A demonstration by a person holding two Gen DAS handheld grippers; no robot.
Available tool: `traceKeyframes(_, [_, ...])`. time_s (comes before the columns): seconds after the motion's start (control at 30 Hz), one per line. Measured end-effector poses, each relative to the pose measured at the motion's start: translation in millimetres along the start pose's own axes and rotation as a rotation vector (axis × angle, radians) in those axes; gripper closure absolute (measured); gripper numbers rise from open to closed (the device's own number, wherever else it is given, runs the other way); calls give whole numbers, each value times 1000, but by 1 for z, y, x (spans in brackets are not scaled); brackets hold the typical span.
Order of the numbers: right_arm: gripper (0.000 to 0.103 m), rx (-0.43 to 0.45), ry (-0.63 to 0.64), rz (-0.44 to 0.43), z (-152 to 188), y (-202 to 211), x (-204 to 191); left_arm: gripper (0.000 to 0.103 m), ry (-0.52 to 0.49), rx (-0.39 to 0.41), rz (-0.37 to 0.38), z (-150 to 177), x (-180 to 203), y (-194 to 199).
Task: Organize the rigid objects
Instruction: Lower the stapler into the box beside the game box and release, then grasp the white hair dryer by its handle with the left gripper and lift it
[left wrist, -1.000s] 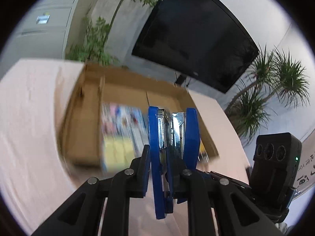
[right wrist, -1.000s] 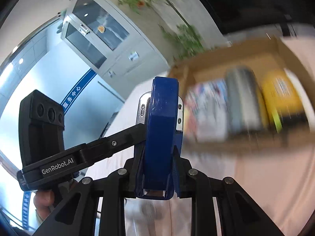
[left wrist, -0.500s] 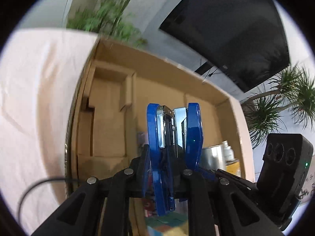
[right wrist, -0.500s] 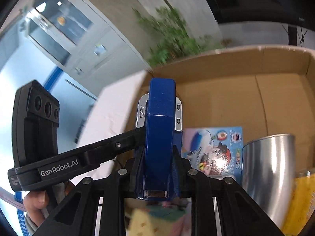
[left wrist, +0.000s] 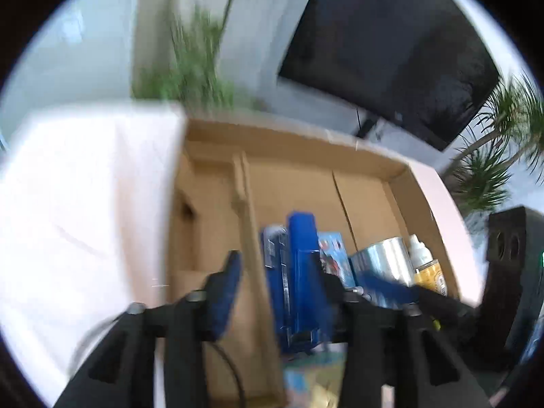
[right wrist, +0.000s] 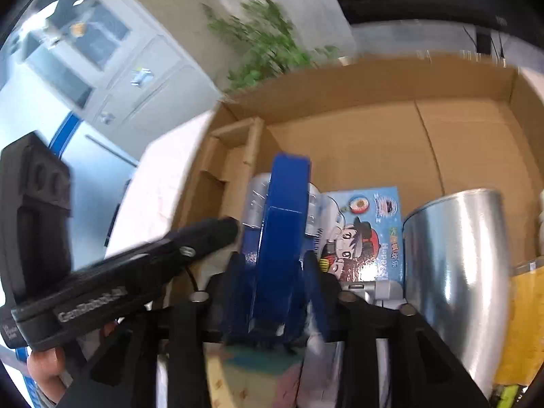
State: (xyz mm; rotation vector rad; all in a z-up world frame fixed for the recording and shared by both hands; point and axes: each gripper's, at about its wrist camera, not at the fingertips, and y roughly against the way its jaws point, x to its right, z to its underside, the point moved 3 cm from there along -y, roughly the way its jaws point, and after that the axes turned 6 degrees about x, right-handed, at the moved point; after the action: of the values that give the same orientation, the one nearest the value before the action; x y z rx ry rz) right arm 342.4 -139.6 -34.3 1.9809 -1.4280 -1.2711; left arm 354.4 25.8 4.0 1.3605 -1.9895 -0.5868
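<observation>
A blue stapler stands inside the cardboard box, next to the inner cardboard divider. My left gripper is open, its left finger well apart from the stapler. My right gripper has its fingers spread a little off the stapler's sides, so it looks open. The left gripper's body crosses the right wrist view at the left.
In the box lie a blue cartoon picture book, a silver metal cup and a yellow bottle. A pink tablecloth covers the table. A black screen and plants stand behind.
Both grippers have lowered the stapler into the box beside the divider. The left gripper has opened and the right one has loosened. The views are blurred by motion.
</observation>
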Motion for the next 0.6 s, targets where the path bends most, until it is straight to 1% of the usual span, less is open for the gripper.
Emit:
traceKeyframes(0.03, [22, 41, 36, 23, 0, 14, -5, 32, -49, 71, -45, 0, 3, 26])
traceKeyframes(0.07, [1, 118, 79, 65, 4, 35, -9, 18, -107, 159, -116, 3, 8, 56])
traceKeyframes(0.13, [0, 229, 142, 113, 14, 69, -14, 18, -191, 289, -234, 14, 17, 102])
traceKeyframes(0.17, [0, 268, 202, 150, 26, 86, -19, 18, -230, 330, -292, 27, 21, 125])
traceKeyframes(0.2, [0, 282, 240, 168, 37, 95, -22, 18, -247, 345, -333, 37, 24, 139])
traceKeyframes(0.23, [0, 287, 269, 171, 54, 106, -23, 18, -242, 347, -381, 55, 25, 155])
traceKeyframes(0.3, [0, 275, 290, 163, 80, 118, -22, 18, -205, 314, -423, 83, 25, 170])
traceKeyframes(0.33, [0, 268, 306, 155, 99, 126, -22, 18, -164, 280, -432, 107, 24, 180])
traceKeyframes(0.37, [0, 271, 319, 159, 114, 133, -21, 18, -132, 264, -429, 122, 24, 186])
traceKeyframes(0.4, [0, 273, 329, 162, 127, 139, -21, 18, -87, 249, -421, 144, 25, 193])
traceKeyframes(0.43, [0, 270, 340, 151, 142, 144, -21, 18, -55, 234, -416, 161, 25, 198])
traceKeyframes(0.5, [0, 252, 378, 102, 176, 152, -25, 18, 25, 166, -386, 201, 21, 200])
traceKeyframes(0.53, [0, 246, 403, 81, 193, 156, -27, 18, 70, 116, -334, 224, 25, 197])
traceKeyframes(0.6, [0, 222, 463, 17, 232, 164, -31, 18, 142, 48, -247, 252, 25, 189])
